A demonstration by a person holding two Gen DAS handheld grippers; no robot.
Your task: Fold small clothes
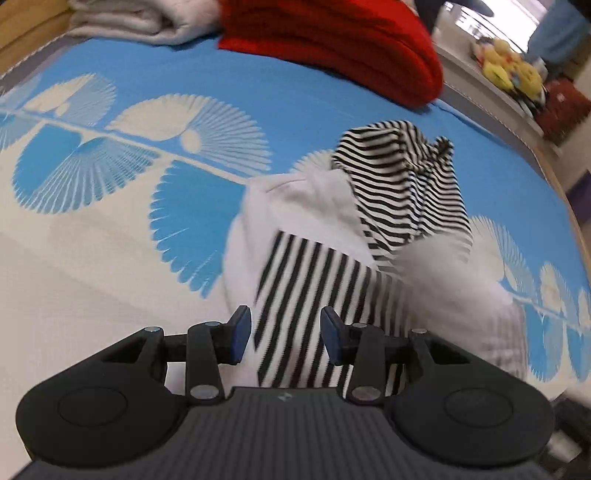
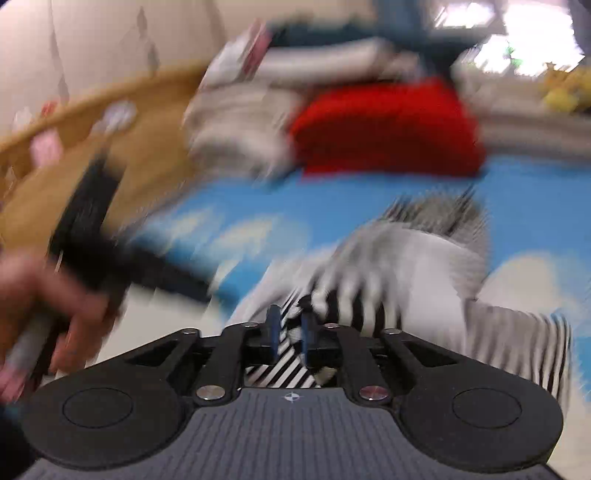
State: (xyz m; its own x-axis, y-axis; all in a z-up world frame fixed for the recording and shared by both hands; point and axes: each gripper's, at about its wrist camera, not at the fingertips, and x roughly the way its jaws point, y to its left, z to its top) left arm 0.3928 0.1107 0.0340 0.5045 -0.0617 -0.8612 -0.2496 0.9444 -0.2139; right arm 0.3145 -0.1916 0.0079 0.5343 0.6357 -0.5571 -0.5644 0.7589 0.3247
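Striped garment bunched on a blue-and-white bedspread, both tools at its near edge.

The black-and-white striped garment [image 1: 402, 192] with white panels lies crumpled on the bedspread [image 1: 147, 229], its near striped part rising toward the cameras. The right tool [image 2: 290, 332] has its blue pads close together with striped cloth between them; motion blur hides whether the pads actually press it. The left tool [image 1: 285, 338] stands spread, its pads apart on either side of a striped fold and not pressing it. A hand [image 2: 44, 295] grips the left tool's handle. Beyond the garment sit a folded red knit [image 1: 332, 48] and a folded pale blanket [image 1: 140, 22].
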